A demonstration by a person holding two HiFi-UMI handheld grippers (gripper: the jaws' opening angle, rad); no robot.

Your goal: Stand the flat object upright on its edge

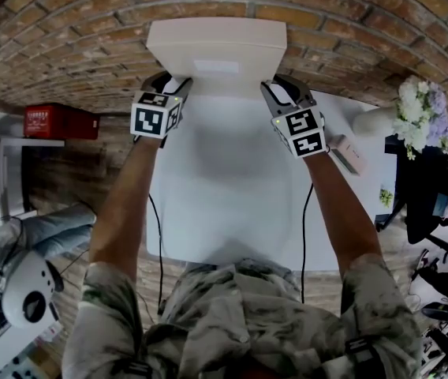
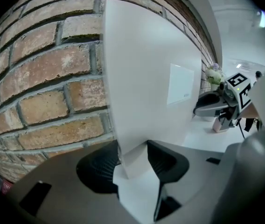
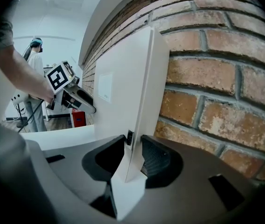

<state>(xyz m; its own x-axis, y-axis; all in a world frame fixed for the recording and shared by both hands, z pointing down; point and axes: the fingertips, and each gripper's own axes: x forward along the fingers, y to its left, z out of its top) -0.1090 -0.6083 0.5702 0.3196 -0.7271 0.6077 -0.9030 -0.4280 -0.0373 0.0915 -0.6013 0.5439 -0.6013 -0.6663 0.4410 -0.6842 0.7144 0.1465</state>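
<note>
The white panel [image 1: 216, 50] is stood upright at the far edge of the table [image 1: 232, 212], right by the brick wall [image 1: 82, 38]. Its sides are pinched tight by the left gripper [image 1: 178, 87] and right gripper [image 1: 274, 90], so yeah, both are clamped on it.

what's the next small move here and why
Probably ease the right gripper open slightly while the left gripper holds: the white panel already stands on edge on the table before the brick wall, clamped at both side edges.
</note>
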